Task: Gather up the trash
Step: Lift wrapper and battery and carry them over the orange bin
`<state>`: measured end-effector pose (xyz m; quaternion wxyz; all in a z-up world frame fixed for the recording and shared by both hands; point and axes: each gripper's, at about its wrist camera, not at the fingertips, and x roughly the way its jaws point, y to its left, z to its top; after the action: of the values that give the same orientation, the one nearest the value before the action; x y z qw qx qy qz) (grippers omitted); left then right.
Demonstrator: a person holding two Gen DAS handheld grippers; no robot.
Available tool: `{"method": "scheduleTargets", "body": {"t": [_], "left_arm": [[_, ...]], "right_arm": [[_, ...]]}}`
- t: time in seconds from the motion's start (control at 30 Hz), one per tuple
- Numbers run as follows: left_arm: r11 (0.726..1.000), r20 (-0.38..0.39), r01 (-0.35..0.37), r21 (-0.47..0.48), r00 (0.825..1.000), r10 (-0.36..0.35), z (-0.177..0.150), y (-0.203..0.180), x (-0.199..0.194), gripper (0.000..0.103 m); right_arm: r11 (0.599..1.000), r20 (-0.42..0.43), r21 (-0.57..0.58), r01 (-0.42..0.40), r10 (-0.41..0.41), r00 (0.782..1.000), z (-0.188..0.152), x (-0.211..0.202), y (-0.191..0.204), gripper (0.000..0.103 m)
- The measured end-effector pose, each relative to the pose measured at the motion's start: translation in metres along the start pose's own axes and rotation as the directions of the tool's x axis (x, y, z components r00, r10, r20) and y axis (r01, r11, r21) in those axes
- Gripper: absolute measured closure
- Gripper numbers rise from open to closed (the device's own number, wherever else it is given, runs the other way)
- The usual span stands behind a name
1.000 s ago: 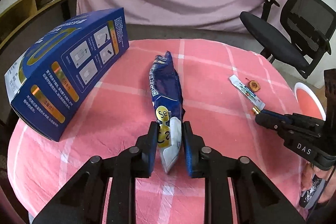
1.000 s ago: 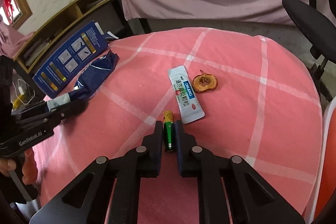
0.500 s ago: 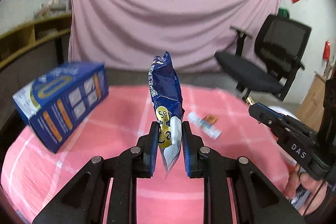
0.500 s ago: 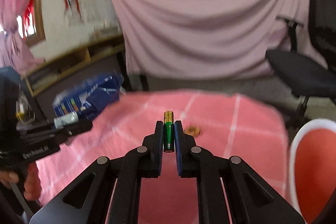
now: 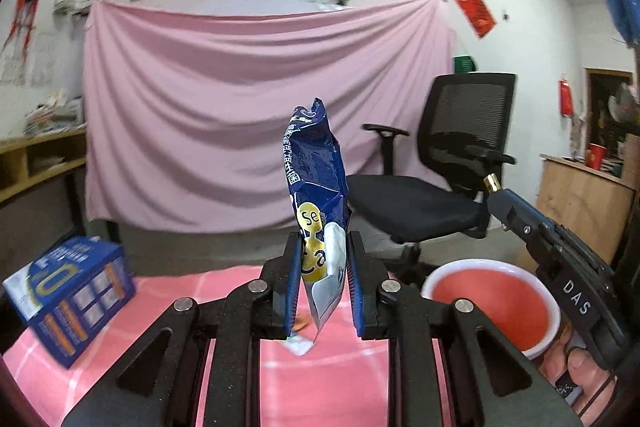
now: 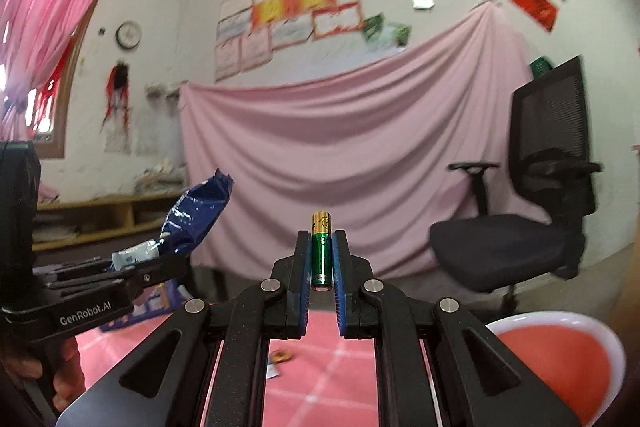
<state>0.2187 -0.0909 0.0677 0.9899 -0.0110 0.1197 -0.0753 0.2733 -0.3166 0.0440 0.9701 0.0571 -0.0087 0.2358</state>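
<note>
- Both grippers have risen off the pink checked bench (image 5: 120, 367); pink drape (image 5: 240, 107) fills mid-frame
- left gripper (image 5: 323, 281) clamps blue wrapper (image 5: 316, 163); right gripper (image 6: 321, 259) clamps battery (image 6: 321, 251)
- red bin (image 5: 492, 303) lower right; office chair (image 5: 440, 187) behind; blue box (image 5: 68, 295) lower left

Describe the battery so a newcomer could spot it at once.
Start at the round table with the pink checked cloth, then look just above its near edge to the black right tool held in the air. Clamped upright between its blue-lined fingers is a small green cylindrical battery with a gold top, far smaller and harder than the crinkled dark blue snack bag in the left tool.
</note>
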Motion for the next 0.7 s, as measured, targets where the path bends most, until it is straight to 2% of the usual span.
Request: {"method": "scheduleTargets", "body": {"t": [0.27,0.7], "left_arm": [[0.992,-0.002,0.102,0.077,0.995,-0.102,0.008,-0.052,0.031,0.085],[0.973,-0.118,0.217,0.084,0.971,-0.206,0.001,-0.118,0.087,0.085]], "right_arm": [[0.988,0.039,0.089,0.128,-0.132,0.99,0.008,-0.018,-0.047,0.095],[0.93,-0.05,0.213,0.3,-0.296,0.954,0.0,-0.03,-0.11,0.094]]}}
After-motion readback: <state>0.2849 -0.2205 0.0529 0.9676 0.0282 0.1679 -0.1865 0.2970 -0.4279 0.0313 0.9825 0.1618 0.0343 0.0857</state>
